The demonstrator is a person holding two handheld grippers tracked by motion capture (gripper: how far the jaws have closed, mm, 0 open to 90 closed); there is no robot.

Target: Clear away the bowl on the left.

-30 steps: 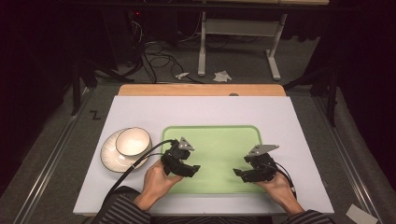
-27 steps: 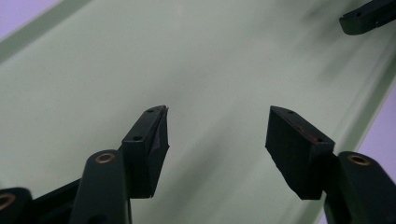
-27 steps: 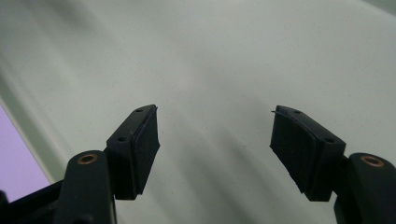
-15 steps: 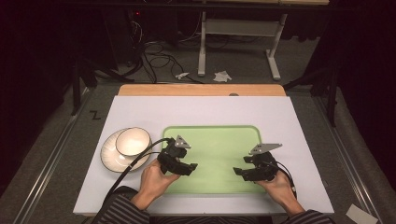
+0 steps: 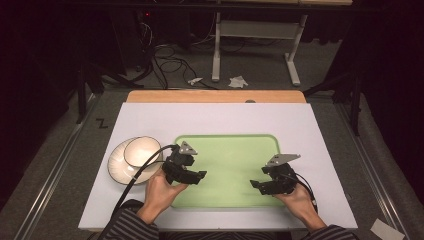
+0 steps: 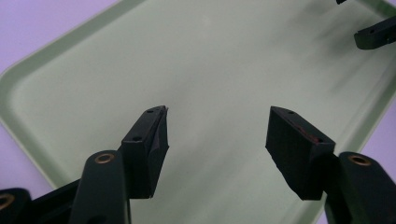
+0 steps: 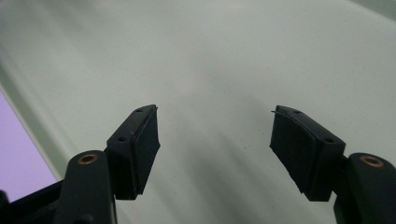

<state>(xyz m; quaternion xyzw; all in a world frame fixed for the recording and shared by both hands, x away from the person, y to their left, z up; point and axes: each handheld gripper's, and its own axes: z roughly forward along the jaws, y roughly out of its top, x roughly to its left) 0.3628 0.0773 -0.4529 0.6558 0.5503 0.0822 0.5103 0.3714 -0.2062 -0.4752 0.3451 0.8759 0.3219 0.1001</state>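
Overhead, we hold our left gripper (image 5: 196,176) over the left part of the flat pale-green plastic tray (image 5: 227,145), and our right gripper (image 5: 257,186) over its right part, both empty. Nearest our left hand (image 5: 160,192), just off the tray on the white table (image 5: 300,125), a small white ceramic bowl (image 5: 142,151) sits on a white saucer (image 5: 117,170).

Next, in the left gripper view, our jaws stand wide apart above the bare tray (image 6: 93,60); the other gripper's black tips (image 6: 376,33) show at the far corner.

Then the right gripper view shows equally wide jaws over bare tray (image 7: 233,56).

We judge the trailing cable (image 5: 145,167), draped across the saucer, could drag the bowl if our left hand swings carelessly.
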